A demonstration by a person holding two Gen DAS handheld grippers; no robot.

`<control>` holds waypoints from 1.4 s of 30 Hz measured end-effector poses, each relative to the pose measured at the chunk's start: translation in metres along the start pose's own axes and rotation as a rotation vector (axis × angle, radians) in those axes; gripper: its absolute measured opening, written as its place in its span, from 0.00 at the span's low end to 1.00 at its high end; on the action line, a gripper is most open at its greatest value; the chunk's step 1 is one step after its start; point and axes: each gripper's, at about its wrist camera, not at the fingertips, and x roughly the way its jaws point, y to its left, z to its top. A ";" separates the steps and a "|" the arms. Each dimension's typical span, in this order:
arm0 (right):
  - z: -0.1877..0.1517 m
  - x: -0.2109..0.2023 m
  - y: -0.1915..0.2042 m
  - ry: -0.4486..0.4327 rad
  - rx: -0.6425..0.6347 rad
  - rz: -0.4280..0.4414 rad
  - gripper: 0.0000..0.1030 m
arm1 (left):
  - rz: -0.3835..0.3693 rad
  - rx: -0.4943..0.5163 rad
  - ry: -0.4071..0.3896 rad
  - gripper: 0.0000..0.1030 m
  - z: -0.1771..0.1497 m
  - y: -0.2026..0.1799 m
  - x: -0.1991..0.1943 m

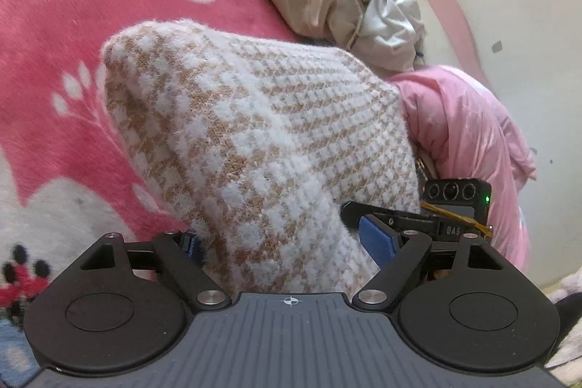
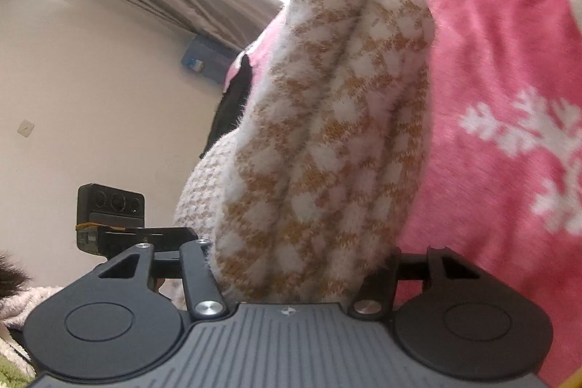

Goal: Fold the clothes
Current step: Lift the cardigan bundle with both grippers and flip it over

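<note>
My left gripper (image 1: 287,253) and right gripper (image 2: 302,264) each pinch the soft, fuzzy knit sweater (image 1: 254,133); light, limp, best held by its edges.

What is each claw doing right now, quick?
Left claw: closed on the tan-and-white knit garment.
Right claw: closed on the same knit garment, bunched between its fingers.

Black linkage arms with silver screws, ribbed grey base, round black discs lower frame; blue pads (image 1: 378,244) on fingers.
</note>
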 end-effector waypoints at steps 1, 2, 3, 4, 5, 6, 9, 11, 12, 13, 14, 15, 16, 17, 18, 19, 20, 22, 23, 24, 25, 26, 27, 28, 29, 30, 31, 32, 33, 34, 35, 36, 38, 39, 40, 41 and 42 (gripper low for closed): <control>0.003 0.004 0.003 -0.006 -0.007 0.010 0.58 | 0.012 0.003 -0.010 0.80 0.002 -0.002 -0.004; 0.006 0.007 0.005 -0.013 -0.013 0.023 0.58 | 0.028 0.007 -0.020 0.80 0.006 -0.004 -0.009; 0.009 0.012 0.008 -0.022 -0.019 0.037 0.58 | 0.046 0.012 -0.033 0.80 0.010 -0.005 -0.014; 0.013 0.017 0.011 -0.030 -0.022 0.053 0.58 | 0.064 0.017 -0.046 0.80 0.014 -0.008 -0.020; 0.019 0.022 0.014 -0.039 -0.023 0.072 0.58 | 0.085 0.024 -0.063 0.80 0.020 -0.011 -0.026; 0.026 0.028 0.017 -0.046 -0.024 0.093 0.58 | 0.109 0.032 -0.083 0.80 0.026 -0.014 -0.033; 0.053 0.045 0.028 -0.059 -0.032 0.165 0.58 | 0.172 0.044 -0.161 0.79 0.045 -0.026 -0.055; 0.077 0.054 0.038 -0.058 -0.055 0.216 0.58 | 0.212 0.047 -0.221 0.79 0.060 -0.037 -0.071; 0.091 0.059 0.043 -0.055 -0.072 0.238 0.58 | 0.232 0.048 -0.254 0.78 0.067 -0.043 -0.079; 0.105 0.063 0.050 -0.052 -0.090 0.258 0.58 | 0.252 0.051 -0.283 0.77 0.074 -0.049 -0.087; 0.119 0.066 0.057 -0.049 -0.105 0.275 0.58 | 0.274 0.054 -0.308 0.77 0.083 -0.054 -0.095; 0.134 0.070 0.065 -0.046 -0.116 0.288 0.58 | 0.296 0.057 -0.331 0.77 0.092 -0.060 -0.102; 0.148 0.073 0.073 -0.042 -0.126 0.302 0.58 | 0.316 0.063 -0.351 0.77 0.101 -0.066 -0.108; 0.163 0.077 0.081 -0.037 -0.135 0.313 0.58 | 0.335 0.065 -0.371 0.76 0.110 -0.072 -0.114; 0.177 0.080 0.090 -0.033 -0.141 0.318 0.58 | 0.351 0.060 -0.391 0.76 0.120 -0.077 -0.121; 0.189 0.084 0.101 -0.030 -0.145 0.321 0.58 | 0.368 0.056 -0.412 0.76 0.130 -0.082 -0.127; 0.200 0.091 0.111 -0.028 -0.148 0.327 0.58 | 0.383 0.053 -0.432 0.76 0.141 -0.087 -0.134; 0.222 0.105 0.133 -0.024 -0.153 0.338 0.58 | 0.405 0.054 -0.468 0.76 0.161 -0.091 -0.148; 0.233 0.112 0.144 -0.022 -0.156 0.344 0.58 | 0.407 0.056 -0.482 0.76 0.168 -0.085 -0.158; 0.243 0.121 0.155 -0.020 -0.159 0.348 0.58 | 0.409 0.059 -0.496 0.76 0.175 -0.078 -0.167; 0.251 0.132 0.165 -0.018 -0.164 0.349 0.58 | 0.411 0.062 -0.511 0.76 0.182 -0.071 -0.177; 0.259 0.143 0.176 -0.015 -0.168 0.351 0.58 | 0.413 0.065 -0.525 0.76 0.189 -0.065 -0.186; 0.268 0.158 0.185 -0.016 -0.175 0.352 0.58 | 0.415 0.068 -0.540 0.76 0.196 -0.058 -0.196; 0.273 0.176 0.191 -0.020 -0.183 0.352 0.58 | 0.417 0.071 -0.554 0.76 0.203 -0.052 -0.205; 0.275 0.194 0.199 -0.024 -0.188 0.353 0.58 | 0.419 0.074 -0.568 0.76 0.211 -0.045 -0.214; 0.274 0.210 0.206 -0.026 -0.191 0.351 0.58 | 0.421 0.077 -0.583 0.76 0.218 -0.038 -0.224; 0.272 0.225 0.212 -0.028 -0.190 0.347 0.58 | 0.423 0.080 -0.597 0.76 0.225 -0.032 -0.233; 0.272 0.239 0.215 -0.028 -0.185 0.341 0.58 | 0.425 0.083 -0.611 0.76 0.232 -0.025 -0.243; 0.275 0.256 0.218 -0.025 -0.176 0.332 0.58 | 0.427 0.085 -0.626 0.76 0.239 -0.018 -0.252; 0.274 0.277 0.224 -0.021 -0.168 0.320 0.58 | 0.426 0.083 -0.635 0.76 0.245 -0.006 -0.261; 0.272 0.296 0.231 -0.013 -0.155 0.307 0.58 | 0.421 0.075 -0.639 0.76 0.249 0.012 -0.270; 0.271 0.313 0.237 -0.003 -0.135 0.293 0.58 | 0.415 0.063 -0.641 0.76 0.254 0.032 -0.279; 0.266 0.352 0.241 0.021 -0.093 0.266 0.57 | 0.406 0.027 -0.631 0.76 0.266 0.074 -0.293; 0.266 0.372 0.243 0.030 -0.077 0.254 0.57 | 0.404 0.011 -0.622 0.76 0.272 0.092 -0.297; 0.265 0.391 0.244 0.040 -0.058 0.244 0.57 | 0.403 0.001 -0.612 0.76 0.278 0.110 -0.300; 0.263 0.407 0.245 0.050 -0.045 0.232 0.57 | 0.402 -0.005 -0.605 0.76 0.282 0.127 -0.304; 0.260 0.420 0.245 0.059 -0.038 0.218 0.57 | 0.402 -0.011 -0.597 0.76 0.287 0.144 -0.308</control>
